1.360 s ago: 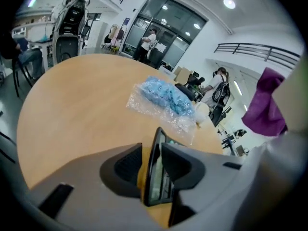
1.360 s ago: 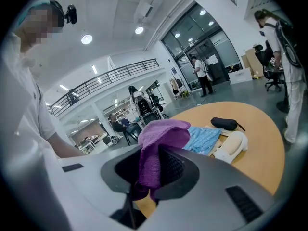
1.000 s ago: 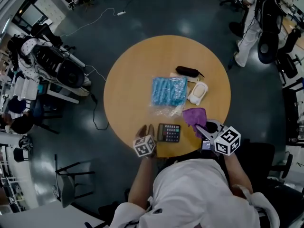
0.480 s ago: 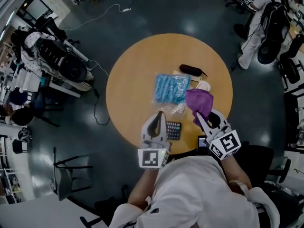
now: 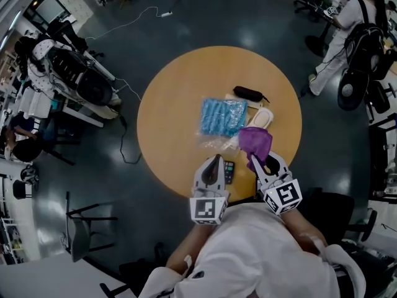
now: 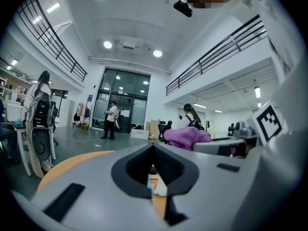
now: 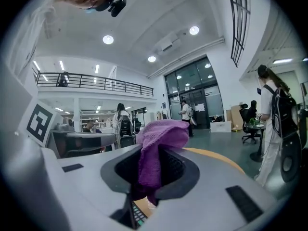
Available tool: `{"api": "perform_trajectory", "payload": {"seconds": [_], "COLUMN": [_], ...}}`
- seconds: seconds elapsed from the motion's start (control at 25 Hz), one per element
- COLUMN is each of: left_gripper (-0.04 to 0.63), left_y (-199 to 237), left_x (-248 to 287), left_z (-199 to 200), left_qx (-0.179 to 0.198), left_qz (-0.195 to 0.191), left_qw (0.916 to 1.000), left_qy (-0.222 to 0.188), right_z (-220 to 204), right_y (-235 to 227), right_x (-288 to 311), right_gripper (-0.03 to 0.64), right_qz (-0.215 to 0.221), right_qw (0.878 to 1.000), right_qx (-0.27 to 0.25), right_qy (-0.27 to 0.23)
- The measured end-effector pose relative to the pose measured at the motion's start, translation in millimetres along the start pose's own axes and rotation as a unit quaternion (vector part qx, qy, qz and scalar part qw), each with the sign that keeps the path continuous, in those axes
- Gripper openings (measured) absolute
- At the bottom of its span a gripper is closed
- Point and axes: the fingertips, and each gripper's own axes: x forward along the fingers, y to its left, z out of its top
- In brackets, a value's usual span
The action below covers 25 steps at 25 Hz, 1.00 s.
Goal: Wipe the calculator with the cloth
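My right gripper (image 5: 263,165) clamps the purple cloth (image 5: 254,141) above the round table (image 5: 173,104). My left gripper (image 5: 215,162) is clenched on nothing. The calculator (image 5: 230,171) lies unwiped between them. Next, I judge, I lower the cloth onto its keys.

Overhead head view, level tool views, shared cloth (image 5: 255,140)
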Motion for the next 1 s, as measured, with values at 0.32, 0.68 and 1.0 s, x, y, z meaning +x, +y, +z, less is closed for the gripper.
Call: {"api": "perform_trajectory", "payload": {"seconds": [0.32, 0.68, 1.0], "left_gripper": [0.008, 0.008, 0.008], "left_y": [0.2, -5.1, -4.1], "left_x": [8.1, 7.6, 2.0], "left_z": [3.4, -2.1, 0.3], "left_qx": [0.002, 0.004, 0.006], "left_qz": [-0.008, -0.024, -0.023], "left_qw": [0.9999, 0.9997, 0.9997], "left_qy": [-0.007, 0.0, -0.001], "right_z": [3.9, 4.1, 4.0], "right_y": [-10.2, -15.8, -11.6], "right_x": [-4.5, -9.8, -11.2], "right_gripper": [0.08, 0.08, 0.08], "right_qz": [-0.019, -0.03, -0.029], "right_qw": [1.0, 0.999, 0.999], "right_qx": [0.001, 0.014, 0.014], "right_qy": [-0.008, -0.011, -0.013]}}
